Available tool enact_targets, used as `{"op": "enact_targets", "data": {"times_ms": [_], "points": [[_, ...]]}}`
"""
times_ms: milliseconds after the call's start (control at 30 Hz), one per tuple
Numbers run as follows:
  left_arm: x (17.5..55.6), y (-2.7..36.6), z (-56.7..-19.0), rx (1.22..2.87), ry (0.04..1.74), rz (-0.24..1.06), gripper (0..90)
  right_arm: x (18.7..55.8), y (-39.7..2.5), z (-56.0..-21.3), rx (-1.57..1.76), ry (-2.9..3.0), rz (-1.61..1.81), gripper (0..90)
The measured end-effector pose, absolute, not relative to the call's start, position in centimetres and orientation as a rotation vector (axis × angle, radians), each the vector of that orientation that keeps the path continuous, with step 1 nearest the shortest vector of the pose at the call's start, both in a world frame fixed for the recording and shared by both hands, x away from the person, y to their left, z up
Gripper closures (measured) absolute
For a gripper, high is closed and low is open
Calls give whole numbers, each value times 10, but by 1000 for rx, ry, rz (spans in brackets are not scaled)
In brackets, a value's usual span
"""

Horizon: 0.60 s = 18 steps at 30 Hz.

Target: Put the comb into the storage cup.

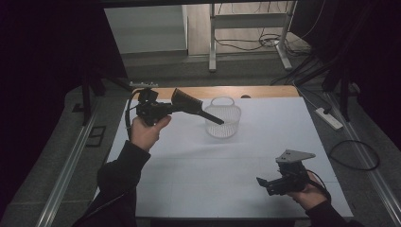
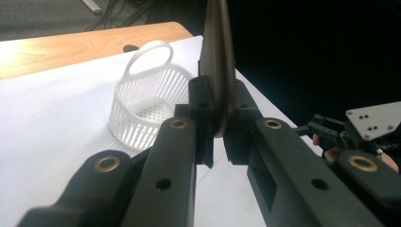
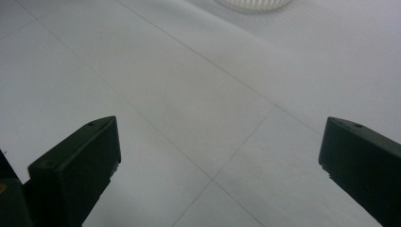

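White tabletop [image 1: 189, 179] under me: my left gripper [image 1: 171, 108] is clenched on a dark comb [image 1: 194, 105], held in the air, its long axis pointing toward the white basket [image 1: 222, 120] just beyond its tip. My right gripper [image 1: 265, 182] rests wide apart, holding nothing, well away near the front edge.

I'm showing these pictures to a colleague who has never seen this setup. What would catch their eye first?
Probably the black comb, held up off the table in the left gripper, its thin handle reaching over the white basket at the far middle of the white table. Next, the right gripper near the front right corner, jaws wide apart and holding nothing.
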<state>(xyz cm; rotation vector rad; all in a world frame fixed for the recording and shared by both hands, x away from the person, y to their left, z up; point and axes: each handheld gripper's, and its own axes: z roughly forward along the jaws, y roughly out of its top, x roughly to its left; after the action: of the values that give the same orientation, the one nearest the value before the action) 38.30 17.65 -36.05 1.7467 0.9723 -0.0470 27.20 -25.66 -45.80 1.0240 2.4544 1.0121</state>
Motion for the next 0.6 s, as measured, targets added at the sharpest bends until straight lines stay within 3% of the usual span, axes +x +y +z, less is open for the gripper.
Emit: {"op": "enact_targets", "data": {"times_ms": [600], "points": [[407, 165, -364, 1753, 1010, -38, 828, 262, -281, -456, 1168, 2393, 1008, 0]]}}
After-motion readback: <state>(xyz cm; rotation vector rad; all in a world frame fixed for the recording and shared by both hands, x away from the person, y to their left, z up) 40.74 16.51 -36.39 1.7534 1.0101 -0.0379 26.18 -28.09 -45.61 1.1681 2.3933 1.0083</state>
